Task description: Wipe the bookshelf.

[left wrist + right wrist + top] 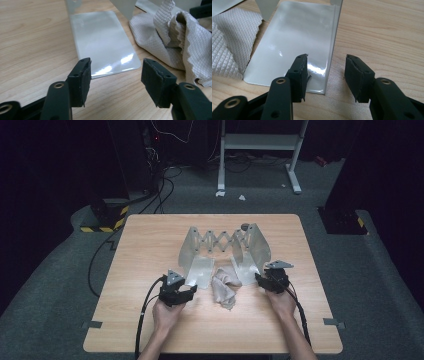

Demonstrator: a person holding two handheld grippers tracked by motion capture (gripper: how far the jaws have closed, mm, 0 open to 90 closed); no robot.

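- The left tool [115, 75] has its jaws spread with nothing between them; in its own view only bare worktop [32, 37] lies in the gap, just short of the rounded near edge of the left metal flap [102, 45].
- The right tool [327, 75] is spread wider and also pinches nothing. The upright edge of the right metal flap [297, 42] stands in the gap, nearer one pad, and I cannot tell whether it touches that pad.
- From above, the left tool [177, 290] and the right tool [272, 279] sit at the two near ends of the folding metal rack [220, 242], a scissor-linked frame with a plate at each side, standing mid-worktop.
- The beige cloth [225, 287] lies crumpled on the worktop between the two flaps, just beside both and free of either tool; in the left gripper view its folds [180, 37] rise to the right of the left flap.
- Judged from this, the step in hand is a regrasp: both tools are loose near the rack and the cloth.
- The next move likely calls for closing on a cloth edge, or on the flaps, squarely, since the thin shiny metal could slip.
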